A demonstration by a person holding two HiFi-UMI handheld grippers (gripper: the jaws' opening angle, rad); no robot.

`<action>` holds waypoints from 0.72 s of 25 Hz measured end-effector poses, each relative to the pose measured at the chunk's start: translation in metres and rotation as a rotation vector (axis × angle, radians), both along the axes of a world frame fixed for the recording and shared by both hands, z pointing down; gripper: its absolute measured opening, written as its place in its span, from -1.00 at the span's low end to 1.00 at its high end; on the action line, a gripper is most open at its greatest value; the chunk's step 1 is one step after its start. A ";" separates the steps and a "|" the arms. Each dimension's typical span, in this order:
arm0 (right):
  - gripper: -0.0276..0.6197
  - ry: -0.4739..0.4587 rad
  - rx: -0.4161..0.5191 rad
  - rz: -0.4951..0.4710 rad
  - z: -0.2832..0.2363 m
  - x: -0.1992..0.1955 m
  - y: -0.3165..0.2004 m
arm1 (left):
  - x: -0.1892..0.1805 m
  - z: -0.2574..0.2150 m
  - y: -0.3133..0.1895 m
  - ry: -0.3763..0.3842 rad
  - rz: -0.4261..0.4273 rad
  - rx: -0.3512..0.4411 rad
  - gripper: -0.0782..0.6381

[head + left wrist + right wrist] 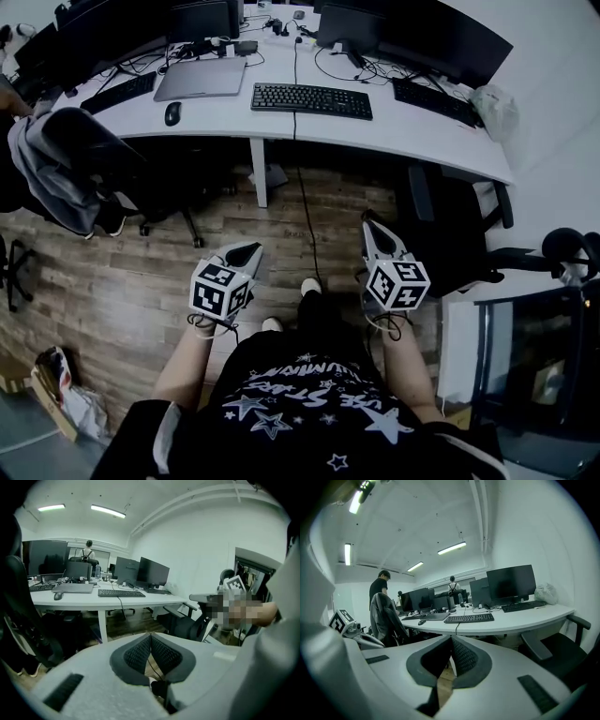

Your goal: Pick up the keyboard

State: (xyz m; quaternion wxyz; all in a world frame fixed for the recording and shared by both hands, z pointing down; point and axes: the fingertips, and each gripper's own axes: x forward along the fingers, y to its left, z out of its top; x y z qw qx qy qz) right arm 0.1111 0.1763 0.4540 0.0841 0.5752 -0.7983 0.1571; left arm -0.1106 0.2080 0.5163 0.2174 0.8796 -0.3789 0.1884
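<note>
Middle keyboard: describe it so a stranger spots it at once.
Find the long white desk, then the closed grey laptop on it. The black keyboard lies just right of that laptop; only this keyboard has a black cable dropping over the desk edge.

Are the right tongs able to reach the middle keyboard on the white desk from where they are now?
Probably not yet. The right tongs are shut and held near the body over the wood floor; the keyboard lies well ahead on the desk. Nothing seems to block stepping closer.
</note>
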 end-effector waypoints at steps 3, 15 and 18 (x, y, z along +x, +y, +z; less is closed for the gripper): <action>-0.90 -0.015 0.011 0.016 -0.003 0.004 -0.005 | -0.007 -0.004 -0.010 0.019 -0.031 0.017 -0.72; -0.03 -0.116 -0.053 -0.026 0.026 0.030 -0.101 | 0.015 -0.005 -0.099 -0.048 -0.066 0.118 0.16; 0.13 -0.128 -0.078 -0.054 0.033 0.039 -0.137 | 0.028 -0.001 -0.129 -0.069 -0.052 0.107 0.22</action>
